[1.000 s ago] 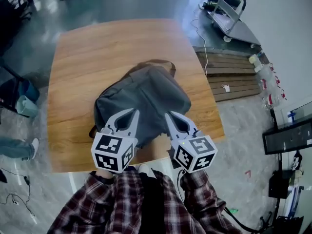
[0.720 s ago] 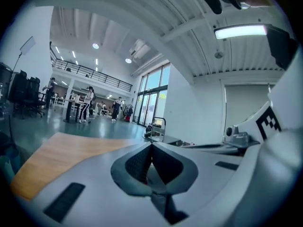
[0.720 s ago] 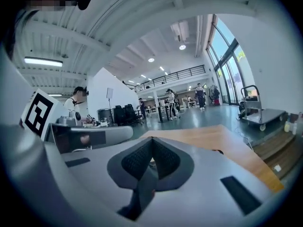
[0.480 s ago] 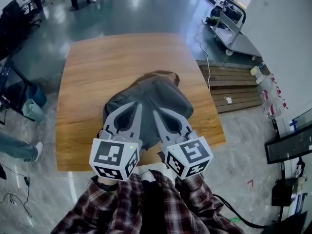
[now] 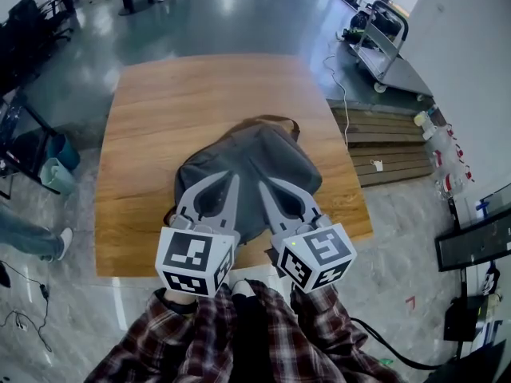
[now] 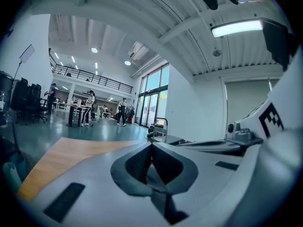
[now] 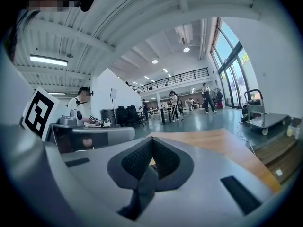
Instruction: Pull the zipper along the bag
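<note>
A grey backpack (image 5: 247, 162) with a brown handle (image 5: 275, 120) lies on the wooden table (image 5: 160, 110) near its front edge. Its zipper is too small to make out. My left gripper (image 5: 233, 177) and right gripper (image 5: 263, 183) hover side by side over the bag's near half, both shut with nothing in them. In the left gripper view the left gripper (image 6: 151, 144) has its jaws closed to a point, aimed level across the hall. The right gripper (image 7: 151, 140) looks the same in the right gripper view. Neither gripper view shows the bag.
A metal cart (image 5: 383, 38) and wooden pallet boards (image 5: 391, 146) stand right of the table. A blue bin (image 5: 56, 174) and a person's shoe (image 5: 60, 242) are on the floor at the left. People walk far off in the hall (image 7: 175, 103).
Both grippers have risen and drawn closer together over the bag's near half. The bag has not moved; the head view has shifted slightly.
</note>
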`<state>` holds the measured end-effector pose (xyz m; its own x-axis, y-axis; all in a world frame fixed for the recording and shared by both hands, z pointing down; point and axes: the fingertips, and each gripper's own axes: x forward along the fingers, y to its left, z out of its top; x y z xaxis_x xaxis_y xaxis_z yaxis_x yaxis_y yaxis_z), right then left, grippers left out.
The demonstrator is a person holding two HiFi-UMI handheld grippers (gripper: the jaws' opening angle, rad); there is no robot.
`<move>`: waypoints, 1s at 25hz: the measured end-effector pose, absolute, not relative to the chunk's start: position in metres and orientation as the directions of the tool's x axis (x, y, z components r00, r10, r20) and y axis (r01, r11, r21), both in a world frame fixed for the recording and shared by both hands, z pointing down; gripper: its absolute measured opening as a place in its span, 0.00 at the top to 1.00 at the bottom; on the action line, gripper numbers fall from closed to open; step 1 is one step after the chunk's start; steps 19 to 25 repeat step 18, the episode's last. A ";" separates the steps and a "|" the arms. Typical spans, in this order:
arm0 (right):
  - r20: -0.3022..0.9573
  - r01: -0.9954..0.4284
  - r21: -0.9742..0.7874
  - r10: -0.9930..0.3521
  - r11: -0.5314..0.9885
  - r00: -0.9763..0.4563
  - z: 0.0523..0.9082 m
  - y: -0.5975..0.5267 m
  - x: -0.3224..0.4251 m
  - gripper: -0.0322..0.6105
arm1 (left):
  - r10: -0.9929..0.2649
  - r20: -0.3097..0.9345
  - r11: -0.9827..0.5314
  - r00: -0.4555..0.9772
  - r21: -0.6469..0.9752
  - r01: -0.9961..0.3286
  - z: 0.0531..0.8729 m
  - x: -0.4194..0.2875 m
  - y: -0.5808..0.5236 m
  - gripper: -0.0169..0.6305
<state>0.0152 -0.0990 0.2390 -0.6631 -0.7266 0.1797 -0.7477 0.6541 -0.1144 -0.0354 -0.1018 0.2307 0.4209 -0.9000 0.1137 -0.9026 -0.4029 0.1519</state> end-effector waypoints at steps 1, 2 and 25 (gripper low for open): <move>0.182 -0.748 -0.115 -0.726 0.654 -0.663 0.239 -0.099 0.015 0.93 | -0.900 0.115 -0.403 0.421 0.151 -0.903 0.231 -0.036 -0.102 0.96; 0.183 -0.748 -0.115 -0.726 0.653 -0.663 0.240 -0.100 0.016 0.93 | -0.900 0.116 -0.403 0.421 0.150 -0.903 0.231 -0.036 -0.102 0.96; 0.195 -0.751 -0.127 -0.726 0.648 -0.659 0.244 -0.108 0.020 0.93 | -0.902 0.119 -0.396 0.415 0.155 -0.905 0.231 -0.036 -0.109 0.96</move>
